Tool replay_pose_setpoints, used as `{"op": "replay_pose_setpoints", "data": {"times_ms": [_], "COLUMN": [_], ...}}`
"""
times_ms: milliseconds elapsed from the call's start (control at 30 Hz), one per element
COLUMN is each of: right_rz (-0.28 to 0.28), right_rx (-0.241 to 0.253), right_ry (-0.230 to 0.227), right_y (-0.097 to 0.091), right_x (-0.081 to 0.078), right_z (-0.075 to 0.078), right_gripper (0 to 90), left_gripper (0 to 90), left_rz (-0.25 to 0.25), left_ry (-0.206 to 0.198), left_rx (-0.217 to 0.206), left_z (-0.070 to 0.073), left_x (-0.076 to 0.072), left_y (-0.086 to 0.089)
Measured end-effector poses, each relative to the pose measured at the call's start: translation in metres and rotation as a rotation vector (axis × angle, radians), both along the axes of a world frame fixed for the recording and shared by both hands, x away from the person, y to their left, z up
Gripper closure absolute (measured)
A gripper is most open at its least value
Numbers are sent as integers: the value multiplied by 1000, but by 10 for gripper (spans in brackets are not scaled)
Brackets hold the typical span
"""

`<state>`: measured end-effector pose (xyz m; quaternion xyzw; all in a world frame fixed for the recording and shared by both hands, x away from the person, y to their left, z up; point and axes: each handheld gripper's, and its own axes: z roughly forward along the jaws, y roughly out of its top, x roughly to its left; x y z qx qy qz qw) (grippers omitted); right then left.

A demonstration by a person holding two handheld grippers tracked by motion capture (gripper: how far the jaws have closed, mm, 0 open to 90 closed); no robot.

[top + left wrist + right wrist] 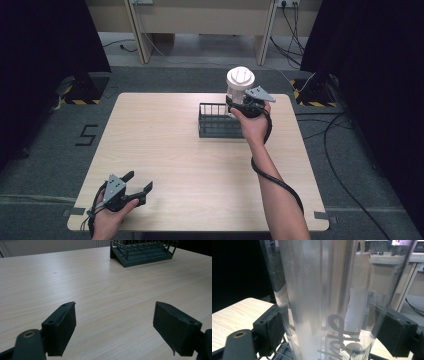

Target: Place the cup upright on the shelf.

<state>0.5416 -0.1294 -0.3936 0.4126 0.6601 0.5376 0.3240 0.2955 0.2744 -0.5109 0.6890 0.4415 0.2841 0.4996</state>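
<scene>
High view shows the right gripper [239,106] clamped on a clear tumbler [239,86] with a white lid [240,76], held upright over the far right end of the dark wire rack [212,127] on the wooden table [165,150]; whether its base touches the rack floor cannot be told. Judging from this, the carry to the rack looks nearly done; what remains is lowering the tumbler [322,297] fully, letting go and backing the hand away. Right gripper view puts the tumbler squarely between the two black jaws, both pads pressed to its sides low on the body, rack bars just beneath; the left gripper [134,189] rests at the near left corner, jaws spread wide with nothing between them, well apart from the rack [142,252].
</scene>
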Motion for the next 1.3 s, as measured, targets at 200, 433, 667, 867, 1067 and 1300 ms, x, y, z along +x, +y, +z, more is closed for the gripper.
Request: {"op": "replay_pose_setpoints", "data": {"times_ms": [200, 433, 667, 867, 1067, 1300], "right_rz": [-10, -17, -23, -29, -32, -31], "right_rx": [-1, 0, -4, -3, -10, -21], "right_ry": [17, 41, 65, 89, 102, 113], "right_y": [1, 3, 5, 7, 9, 11], "right_x": [5, 10, 15, 17, 17, 17], "right_z": [-8, -17, -26, -34, -42, -47], "right_gripper": [178, 178, 178, 177, 177, 177], "left_gripper": [181, 181, 181, 181, 181, 181], "left_rz": [-1, -2, -3, -4, -4, -5], "left_ry": [0, 0, 0, 1, 2, 2], "left_rx": [1, -3, -2, -3, -4, -1], "left_z": [0, 0, 0, 0, 0, 0], "left_x": [0, 0, 0, 0, 0, 0], "left_y": [0, 0, 0, 0, 0, 0]}}
